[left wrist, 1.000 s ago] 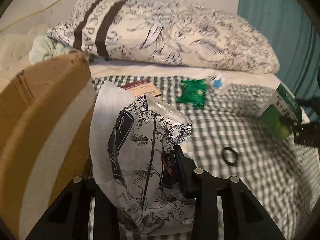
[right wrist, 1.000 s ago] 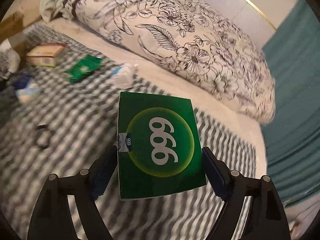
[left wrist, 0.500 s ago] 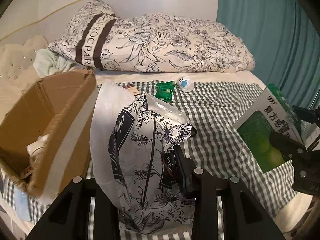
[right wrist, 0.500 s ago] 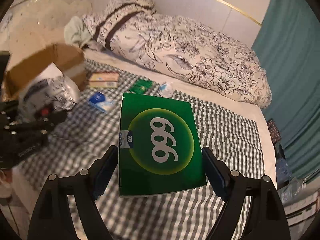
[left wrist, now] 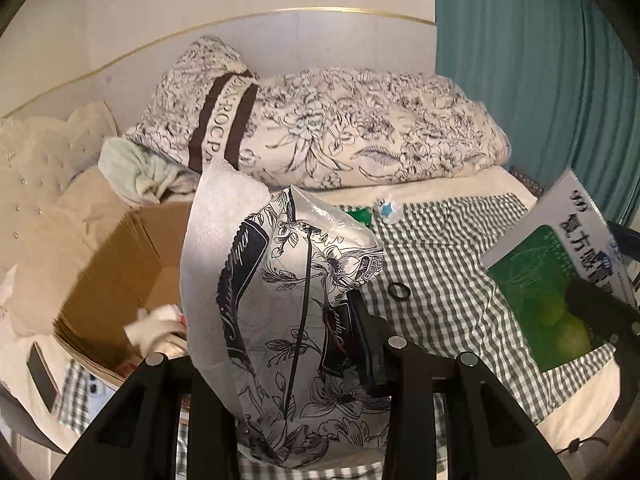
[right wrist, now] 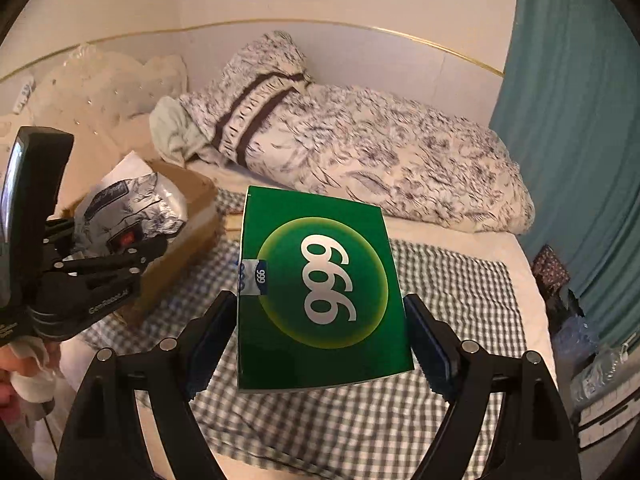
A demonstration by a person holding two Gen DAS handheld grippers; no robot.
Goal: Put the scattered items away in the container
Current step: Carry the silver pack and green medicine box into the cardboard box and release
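Note:
My left gripper (left wrist: pixel 280 340) is shut on a white tissue pack with black floral print (left wrist: pixel 280 300), held up above the bed just right of the open cardboard box (left wrist: pixel 116 264). The pack also shows in the right wrist view (right wrist: pixel 132 208), in front of the box (right wrist: pixel 188 236). My right gripper (right wrist: pixel 320 336) is shut on a green "999" medicine box (right wrist: pixel 320 288), held above the checked blanket (right wrist: pixel 452 288). That green box shows at the right edge of the left wrist view (left wrist: pixel 560 272).
On the checked blanket (left wrist: pixel 440 280) lie a black ring (left wrist: pixel 399 291), a green packet (left wrist: pixel 360 216) and a small white-blue item (left wrist: pixel 386 210). A floral duvet roll (left wrist: pixel 340 132) lies at the back. A teal curtain (left wrist: pixel 540 72) hangs on the right.
Both grippers have risen and pulled back from the bed with their items held. The cardboard box now shows open to the left, and more of the room is in view.

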